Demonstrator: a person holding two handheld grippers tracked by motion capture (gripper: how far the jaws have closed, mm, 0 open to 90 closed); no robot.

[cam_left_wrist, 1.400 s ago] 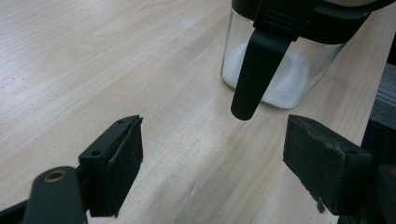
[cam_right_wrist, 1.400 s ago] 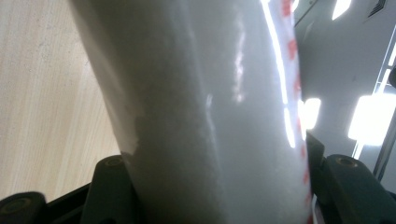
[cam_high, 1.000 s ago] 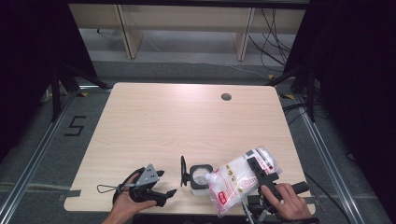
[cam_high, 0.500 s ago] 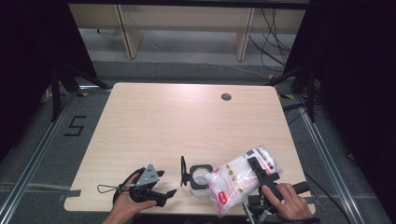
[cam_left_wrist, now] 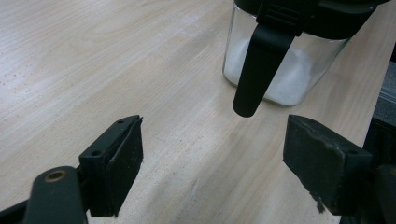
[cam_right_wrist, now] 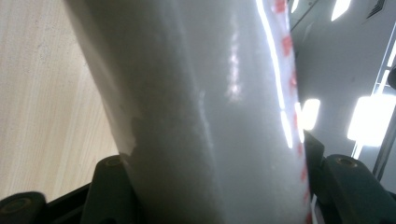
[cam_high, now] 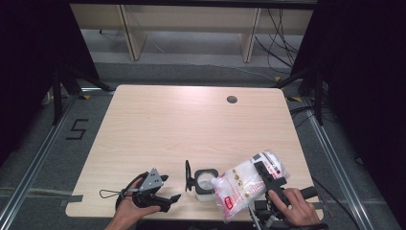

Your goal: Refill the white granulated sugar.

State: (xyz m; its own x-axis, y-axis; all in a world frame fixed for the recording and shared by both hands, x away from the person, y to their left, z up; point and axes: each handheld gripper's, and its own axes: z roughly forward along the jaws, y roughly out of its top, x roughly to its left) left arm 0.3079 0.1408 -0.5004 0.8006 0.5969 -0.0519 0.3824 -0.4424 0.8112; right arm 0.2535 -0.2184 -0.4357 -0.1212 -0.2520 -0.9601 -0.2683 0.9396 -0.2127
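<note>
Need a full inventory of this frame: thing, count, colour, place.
Light wooden table: 1, pale wood, centre; round hole near far right.
Clear glass jar with black flip lid: 1, clear and black, white powder inside, near edge, lid open.
White plastic bag with red print: 1, white and red, tilted over jar, held by right tool.
Floor marking "5": 1, black, left of table.
Left tool: 1, black, open, near-left edge, in left hand.
Right tool: 1, black, shut on bag, in right hand.

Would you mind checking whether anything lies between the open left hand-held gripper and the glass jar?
Only bare table separates the left hand-held gripper from the glass jar. The jar's black clasp hangs down its near side, facing the open jaws.
</note>
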